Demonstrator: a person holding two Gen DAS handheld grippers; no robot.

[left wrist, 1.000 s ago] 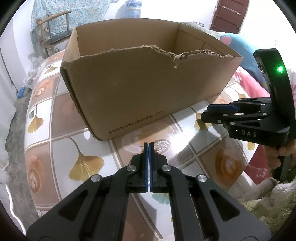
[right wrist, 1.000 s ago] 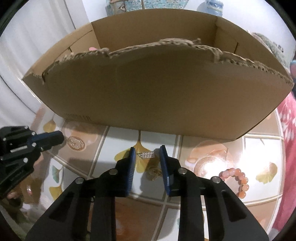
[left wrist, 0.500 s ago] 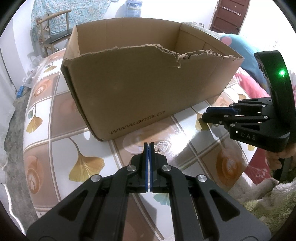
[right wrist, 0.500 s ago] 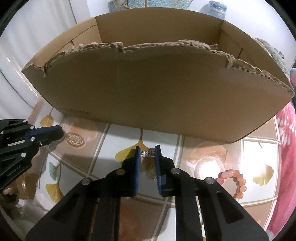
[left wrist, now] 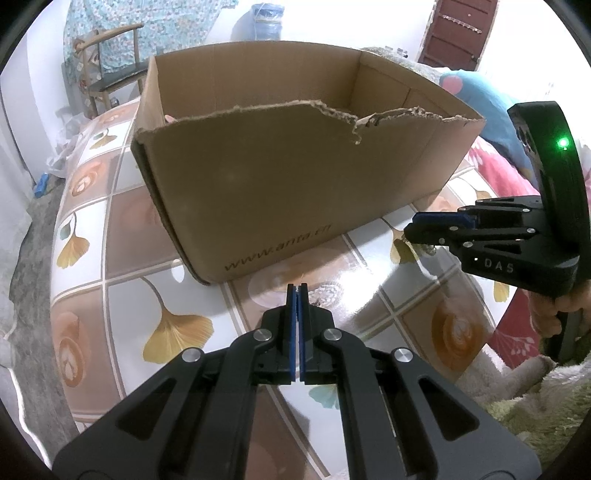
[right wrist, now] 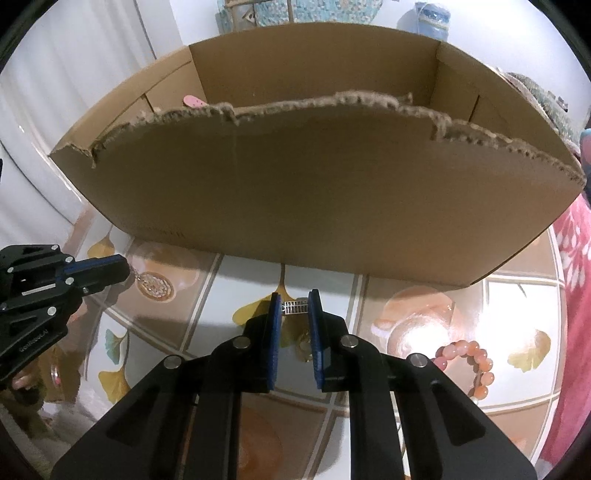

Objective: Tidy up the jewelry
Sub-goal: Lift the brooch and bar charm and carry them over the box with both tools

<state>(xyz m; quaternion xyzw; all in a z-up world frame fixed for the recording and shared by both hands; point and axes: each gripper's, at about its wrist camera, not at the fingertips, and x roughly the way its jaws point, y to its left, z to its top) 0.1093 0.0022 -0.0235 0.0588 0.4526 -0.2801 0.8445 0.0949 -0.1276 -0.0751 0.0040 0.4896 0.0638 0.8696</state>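
An open cardboard box (left wrist: 295,184) with a torn front rim stands on the tiled table; it also shows in the right wrist view (right wrist: 317,184). My right gripper (right wrist: 295,308) is shut on a small silver ladder-shaped charm (right wrist: 295,307), held above the table in front of the box; a pendant hangs below it. My left gripper (left wrist: 297,290) is shut, and a round filigree pendant (right wrist: 155,287) dangles from its tip (right wrist: 122,271). A pink bead bracelet (right wrist: 469,363) lies on the table at right. The right gripper shows in the left wrist view (left wrist: 413,229).
The table (left wrist: 92,288) has a glossy ginkgo-leaf tile pattern. A pink item (right wrist: 194,100) lies inside the box at its left end. A chair (left wrist: 107,70) and a water jug (left wrist: 266,22) stand beyond the table. Bedding (left wrist: 517,173) lies to the right.
My right gripper's fingers have closed in onto the silver charm and lifted it slightly toward the box. The left gripper has stayed shut and nearly still.
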